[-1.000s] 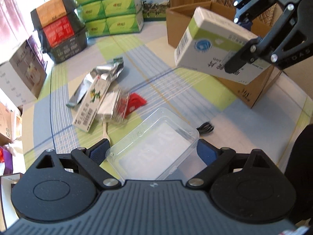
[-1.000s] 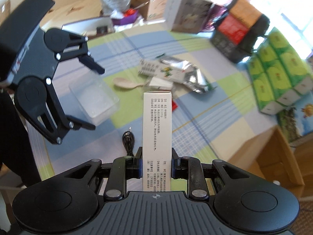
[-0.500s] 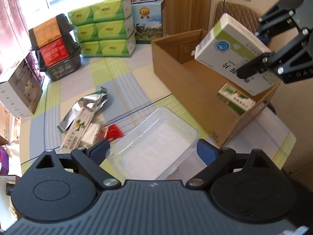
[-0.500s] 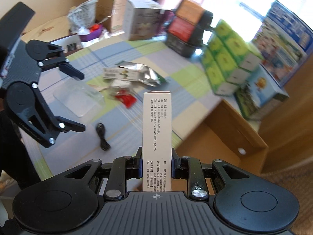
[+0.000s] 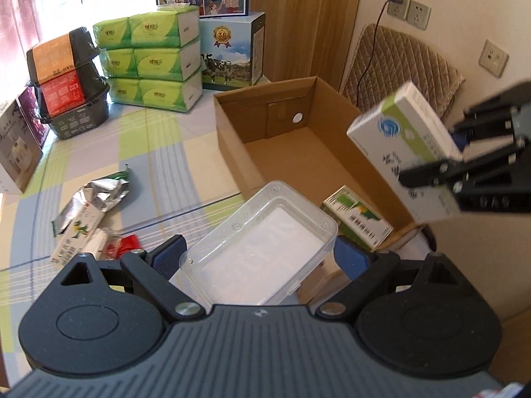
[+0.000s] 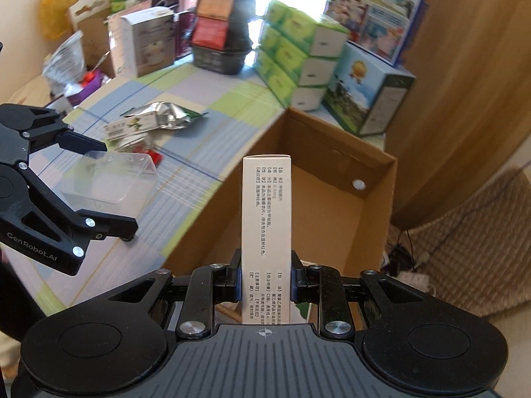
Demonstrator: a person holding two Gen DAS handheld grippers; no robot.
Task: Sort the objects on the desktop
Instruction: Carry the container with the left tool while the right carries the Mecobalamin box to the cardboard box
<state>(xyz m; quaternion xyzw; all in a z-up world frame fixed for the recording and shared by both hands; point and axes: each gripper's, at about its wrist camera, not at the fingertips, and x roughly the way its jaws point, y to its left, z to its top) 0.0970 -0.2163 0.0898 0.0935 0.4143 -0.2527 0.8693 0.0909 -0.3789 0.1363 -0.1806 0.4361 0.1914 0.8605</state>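
Here the left gripper holds a clear rectangular plastic container between its 2 blue-padded fingers, which stand wide apart and close on the 2 long sides of the container. The container hangs in the air at the near edge of the open brown cardboard box; in the right wrist view it is seen over the desk, just beside the box wall.

The right gripper has its fingers closed narrowly on the lower part of a white and green medicine carton with black printed text. The carton points forward over the open box and does not touch it. In the left wrist view the same carton is tilted above the right side of the box.

Inside the box, on its floor near the front corner, lies 1 green and white small carton.

Further on the desk, left of the box, is a small heap: a silver foil pouch, a long white packet with green print and a red wrapper.

At the far edge stand 6 green tissue packs in a stack, black baskets with orange and red labels, and a blue milk carton box.
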